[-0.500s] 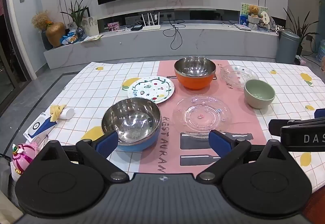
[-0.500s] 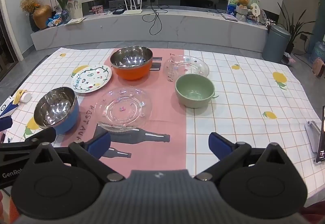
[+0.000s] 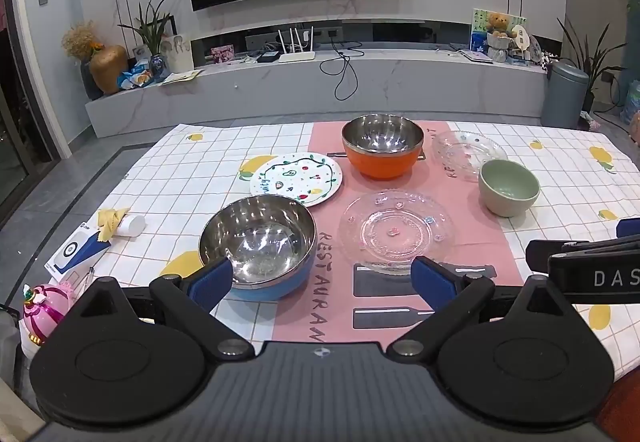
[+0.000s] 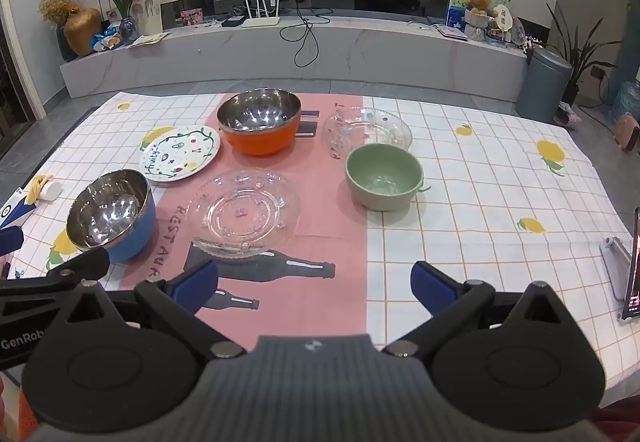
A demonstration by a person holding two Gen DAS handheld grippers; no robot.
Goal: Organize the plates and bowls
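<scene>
On the table stand a blue steel bowl [image 3: 258,246] [image 4: 110,215], an orange steel bowl [image 3: 382,145] [image 4: 259,125], a green bowl [image 3: 509,186] [image 4: 383,175], a painted white plate [image 3: 297,178] [image 4: 180,153], a near glass plate [image 3: 396,232] [image 4: 243,210] and a far glass plate [image 3: 469,149] [image 4: 367,129]. My left gripper [image 3: 322,280] is open and empty, just short of the blue bowl and the near glass plate. My right gripper [image 4: 314,284] is open and empty over the pink mat, in front of the near glass plate.
A pink mat [image 4: 328,242] runs down the checked tablecloth [image 4: 480,181]. A blue-white box [image 3: 74,252], a small white roll [image 3: 130,226] and a pink toy [image 3: 42,306] lie at the left edge. A phone on a stand [image 4: 632,262] is at the right edge.
Both grippers have shifted slightly; the dishes look a little nearer in the right wrist view. Nothing on the table has moved.
</scene>
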